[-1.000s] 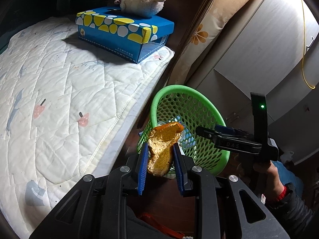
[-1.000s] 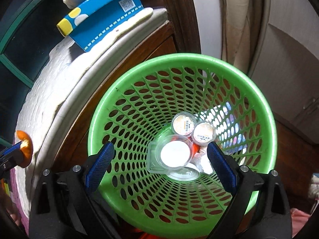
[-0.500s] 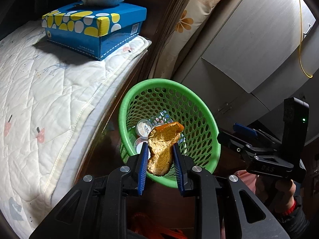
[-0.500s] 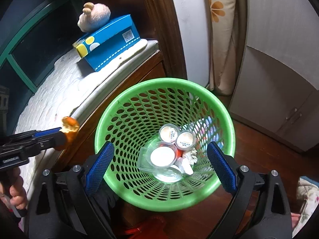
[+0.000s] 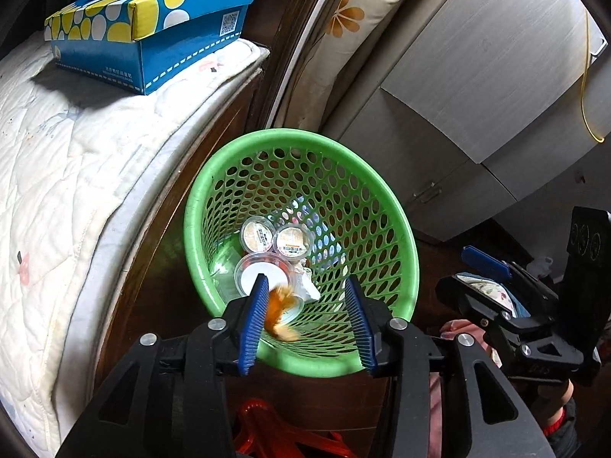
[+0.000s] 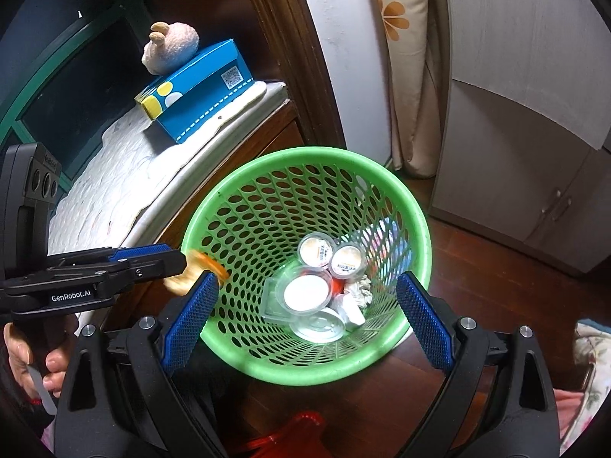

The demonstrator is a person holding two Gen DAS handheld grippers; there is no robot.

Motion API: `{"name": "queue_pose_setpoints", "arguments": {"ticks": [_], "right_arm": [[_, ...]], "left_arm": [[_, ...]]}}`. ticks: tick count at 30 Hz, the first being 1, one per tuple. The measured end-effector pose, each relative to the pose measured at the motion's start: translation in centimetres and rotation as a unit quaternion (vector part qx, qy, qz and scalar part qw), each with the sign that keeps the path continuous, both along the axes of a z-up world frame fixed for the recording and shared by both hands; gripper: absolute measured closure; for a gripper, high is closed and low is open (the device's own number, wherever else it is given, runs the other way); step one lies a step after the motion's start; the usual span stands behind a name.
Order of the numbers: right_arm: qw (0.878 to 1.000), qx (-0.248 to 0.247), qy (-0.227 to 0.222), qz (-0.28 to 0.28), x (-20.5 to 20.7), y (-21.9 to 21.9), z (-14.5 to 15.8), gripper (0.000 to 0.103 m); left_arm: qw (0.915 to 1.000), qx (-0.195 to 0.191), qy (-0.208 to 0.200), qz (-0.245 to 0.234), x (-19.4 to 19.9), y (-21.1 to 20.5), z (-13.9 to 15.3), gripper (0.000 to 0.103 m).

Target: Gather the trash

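Observation:
A green mesh basket (image 5: pixel 401 236) (image 6: pixel 424 229) stands on the wooden floor beside the bed. Inside lie small round lidded cups (image 5: pixel 292 240) (image 6: pixel 345 261), a clear plastic container (image 6: pixel 305 294) and crumpled paper (image 6: pixel 357 297). My left gripper (image 5: pixel 305 281) (image 6: pixel 168 263) hovers over the basket's near rim with its jaws opening. A blurred piece of orange peel (image 5: pixel 280 311) (image 6: pixel 194 271) is dropping loose by the left pad. My right gripper (image 6: pixel 305 278) (image 5: pixel 485 267) stands wide open above the basket with nothing between its fingers.
A blue tissue box (image 5: pixel 152 34) (image 6: pixel 198 95) with yellow and white dots and a plush toy (image 6: pixel 172 47) sit on the quilted white mattress (image 5: pixel 57 175). A flowered curtain (image 6: pixel 401 57) and grey cabinet (image 5: pixel 477 95) stand behind the basket. A red thing (image 5: pixel 267 431) lies on the floor below.
My left gripper moved over the basket and its jaws spread; the orange peel came loose and is falling. The right gripper drew up and back from the basket.

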State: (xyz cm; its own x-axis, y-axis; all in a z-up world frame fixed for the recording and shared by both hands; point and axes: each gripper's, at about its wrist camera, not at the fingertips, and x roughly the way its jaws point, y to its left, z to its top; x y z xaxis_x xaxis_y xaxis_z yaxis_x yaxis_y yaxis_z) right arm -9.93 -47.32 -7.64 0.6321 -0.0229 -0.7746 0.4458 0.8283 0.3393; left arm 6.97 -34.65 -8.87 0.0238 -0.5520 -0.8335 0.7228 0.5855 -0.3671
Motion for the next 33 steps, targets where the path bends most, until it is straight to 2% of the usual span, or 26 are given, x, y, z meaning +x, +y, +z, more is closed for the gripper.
{"name": "queue_pose_setpoints", "arguments": {"ticks": [1,2,14,16,21,23,25,33], "right_arm": [[1.0,0.001,0.0,0.0,0.0,0.1,0.0,0.01],[1.0,0.002,-0.001,0.0,0.0,0.1,0.0,0.01],[1.0,-0.001,-0.013,0.016,0.3,1.9,1.3,0.01],[1.0,-0.004,-0.015,0.022,0.6,2.5,1.6,0.01],[0.999,-0.009,-0.022,0.038,1.3,4.1,2.3,0.01],[0.999,-0.008,-0.025,0.045,1.5,4.6,2.6,0.01],[0.998,-0.007,-0.029,0.052,1.9,5.3,3.0,0.01],[0.996,-0.005,-0.045,0.082,3.9,8.5,4.6,0.01]], "left_arm": [[1.0,-0.002,0.001,0.001,0.0,0.1,0.1,0.053],[1.0,-0.003,0.001,0.004,0.0,0.1,0.2,0.051],[0.9992,-0.002,-0.02,0.033,0.2,3.0,1.4,0.051],[0.9984,0.003,-0.034,0.045,0.2,3.9,2.0,0.043],[0.9953,0.005,-0.063,0.073,0.4,6.3,3.2,0.039],[0.9938,0.006,-0.071,0.086,0.5,7.4,3.7,0.032],[0.9913,0.009,-0.082,0.102,0.6,8.5,4.1,0.025],[0.9805,0.0,-0.119,0.156,0.9,13.6,6.6,0.013]]}}
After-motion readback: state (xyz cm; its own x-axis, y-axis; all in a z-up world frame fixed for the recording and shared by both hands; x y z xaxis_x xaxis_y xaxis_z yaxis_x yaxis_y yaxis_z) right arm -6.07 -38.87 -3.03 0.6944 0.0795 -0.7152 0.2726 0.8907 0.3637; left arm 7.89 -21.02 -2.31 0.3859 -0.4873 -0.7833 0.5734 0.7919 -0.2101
